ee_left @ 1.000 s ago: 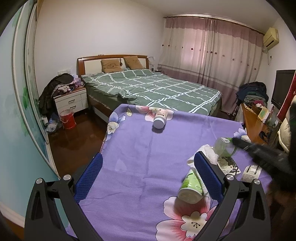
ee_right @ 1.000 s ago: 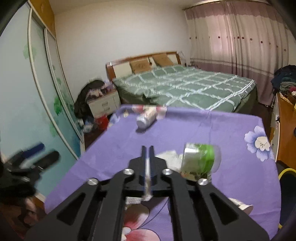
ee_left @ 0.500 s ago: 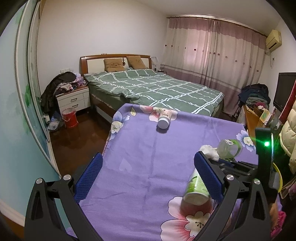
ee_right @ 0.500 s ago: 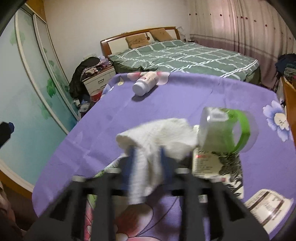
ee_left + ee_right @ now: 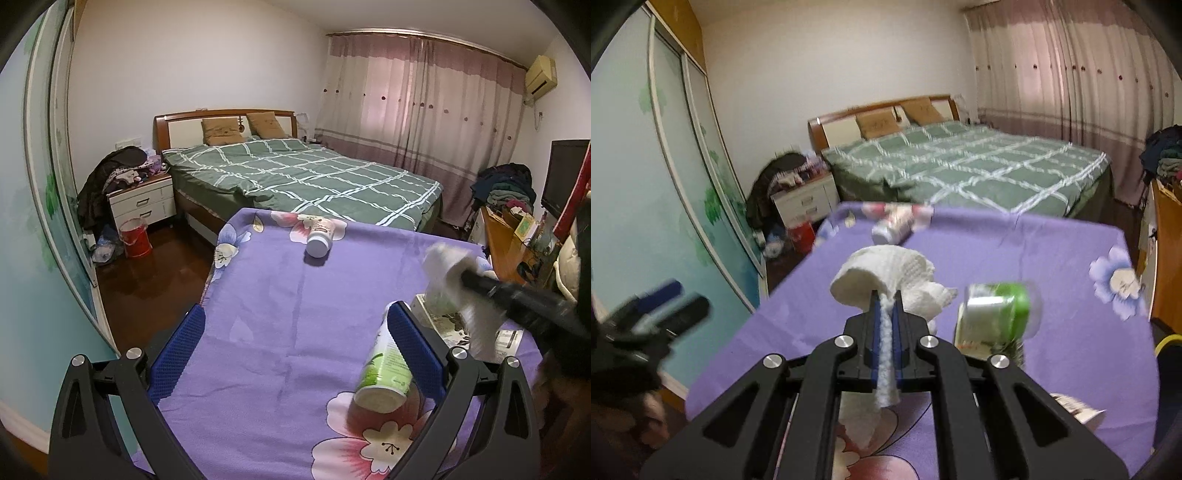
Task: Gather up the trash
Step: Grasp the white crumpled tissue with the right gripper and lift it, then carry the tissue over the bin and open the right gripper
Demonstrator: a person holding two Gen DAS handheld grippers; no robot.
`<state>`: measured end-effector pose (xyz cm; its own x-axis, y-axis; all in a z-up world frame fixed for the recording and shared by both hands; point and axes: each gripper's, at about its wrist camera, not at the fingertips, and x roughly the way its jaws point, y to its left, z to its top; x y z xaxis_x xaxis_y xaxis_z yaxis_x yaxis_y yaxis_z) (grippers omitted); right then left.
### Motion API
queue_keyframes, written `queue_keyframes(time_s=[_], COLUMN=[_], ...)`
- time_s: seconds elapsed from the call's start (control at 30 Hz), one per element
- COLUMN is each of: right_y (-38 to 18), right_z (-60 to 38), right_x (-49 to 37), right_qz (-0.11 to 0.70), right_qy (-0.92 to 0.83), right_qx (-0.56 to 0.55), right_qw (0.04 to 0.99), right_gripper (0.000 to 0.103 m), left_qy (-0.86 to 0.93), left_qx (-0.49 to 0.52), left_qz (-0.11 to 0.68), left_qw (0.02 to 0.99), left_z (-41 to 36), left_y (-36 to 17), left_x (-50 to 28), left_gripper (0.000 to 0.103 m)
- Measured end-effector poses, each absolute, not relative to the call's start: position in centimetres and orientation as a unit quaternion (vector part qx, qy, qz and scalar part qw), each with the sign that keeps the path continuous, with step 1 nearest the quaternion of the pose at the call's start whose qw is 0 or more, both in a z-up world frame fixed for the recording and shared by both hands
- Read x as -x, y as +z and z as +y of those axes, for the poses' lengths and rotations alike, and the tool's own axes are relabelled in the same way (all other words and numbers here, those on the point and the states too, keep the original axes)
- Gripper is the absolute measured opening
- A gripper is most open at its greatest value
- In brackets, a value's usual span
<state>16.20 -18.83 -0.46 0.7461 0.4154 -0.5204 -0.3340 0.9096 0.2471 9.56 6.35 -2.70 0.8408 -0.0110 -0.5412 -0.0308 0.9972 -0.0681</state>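
My right gripper (image 5: pixel 886 299) is shut on a crumpled white paper towel (image 5: pixel 886 271) and holds it above the purple flowered tablecloth (image 5: pixel 1052 266). In the left wrist view the towel (image 5: pixel 443 266) shows blurred at the right, lifted off the table. My left gripper (image 5: pixel 295 325) is open and empty over the near part of the table. A green and white cup (image 5: pixel 384 373) lies on its side by its right finger. A white bottle (image 5: pixel 321 236) lies at the far edge. A green-banded clear container (image 5: pixel 997 314) lies to the right of the towel.
Printed paper wrappers (image 5: pixel 450 325) lie on the table's right side. Beyond the table stands a bed with a green checked cover (image 5: pixel 306 177). A nightstand (image 5: pixel 142 203) and a red bucket (image 5: pixel 135 236) are at the left. A wooden desk (image 5: pixel 506 247) stands at the right.
My right gripper closed on the paper towel and lifted it off the table. The left gripper stayed open and barely moved.
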Motion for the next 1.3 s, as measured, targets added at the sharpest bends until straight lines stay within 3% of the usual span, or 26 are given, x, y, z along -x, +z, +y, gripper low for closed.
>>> queue_keyframes(time_s=[0.23, 0.47, 0.97, 1.07, 1.13, 1.3], right_y=[2.8, 1.9, -9.0, -10.6, -11.2, -11.4], right_z=[-23.4, -32.1, -47.9, -49.9, -50.9, -52.0], right_x=[-14.6, -13.5, -13.8, -13.6, -13.5, -13.1], right_qz=[0.252, 0.248, 0.338, 0.347, 0.351, 0.350], right_qy=[0.161, 0.069, -0.132, -0.167, -0.186, -0.204], right_qx=[-0.072, -0.098, -0.132, -0.140, -0.142, -0.149], right_qw=[0.952, 0.961, 0.923, 0.912, 0.907, 0.902], right_gripper=[0.006, 0.006, 0.009, 0.024, 0.040, 0.043], left_qy=[-0.015, -0.039, -0.073, -0.080, -0.083, -0.089], left_qx=[0.029, 0.021, 0.001, -0.004, -0.005, -0.004], left_qz=[0.286, 0.305, 0.346, 0.351, 0.356, 0.366], left_qw=[0.958, 0.951, 0.935, 0.933, 0.931, 0.926], left_z=[4.9, 2.8, -2.2, -2.9, -3.2, -3.6], left_y=[-3.0, -4.6, -8.3, -8.8, -9.1, -10.0], left_x=[-9.8, -10.4, -12.5, -12.7, -12.9, -13.5], left_gripper=[0.097, 0.097, 0.097, 0.097, 0.097, 0.097])
